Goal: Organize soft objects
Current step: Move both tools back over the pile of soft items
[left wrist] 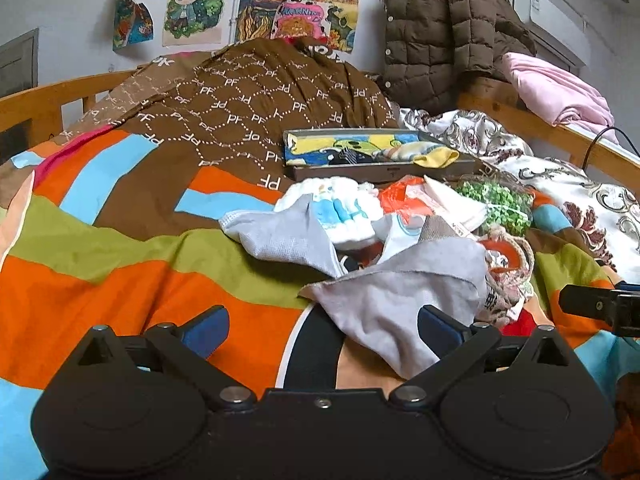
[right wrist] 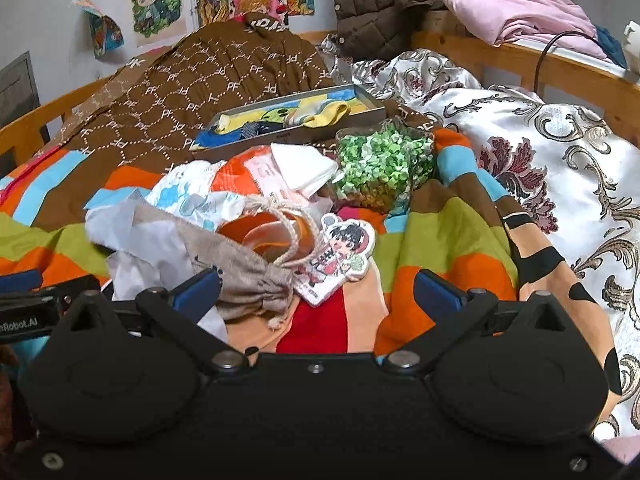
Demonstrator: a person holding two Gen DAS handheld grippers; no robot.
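A heap of soft items lies on the striped bedspread (left wrist: 100, 264). A grey cloth (left wrist: 384, 312) sits at the front of the heap, with a grey sock (left wrist: 288, 236) and a white-and-blue baby garment (left wrist: 340, 208) behind it. My left gripper (left wrist: 323, 330) is open, low over the bed, with the grey cloth's corner between its blue fingers (left wrist: 208, 328). My right gripper (right wrist: 316, 292) is open too, just before a beige drawstring pouch (right wrist: 248, 276) and a cartoon character tag (right wrist: 340, 256). A green leafy bundle (right wrist: 380, 164) lies behind. A flat box (left wrist: 376, 156) holds a yellow sock (left wrist: 436, 157).
A brown patterned quilt (left wrist: 248, 108) rises behind the box. A white floral satin cover (right wrist: 560, 168) lies to the right. A brown padded jacket (left wrist: 440, 28) and pink fabric (left wrist: 560, 88) hang on the wooden bed rail (left wrist: 520, 120). Drawings (left wrist: 196, 4) cover the wall.
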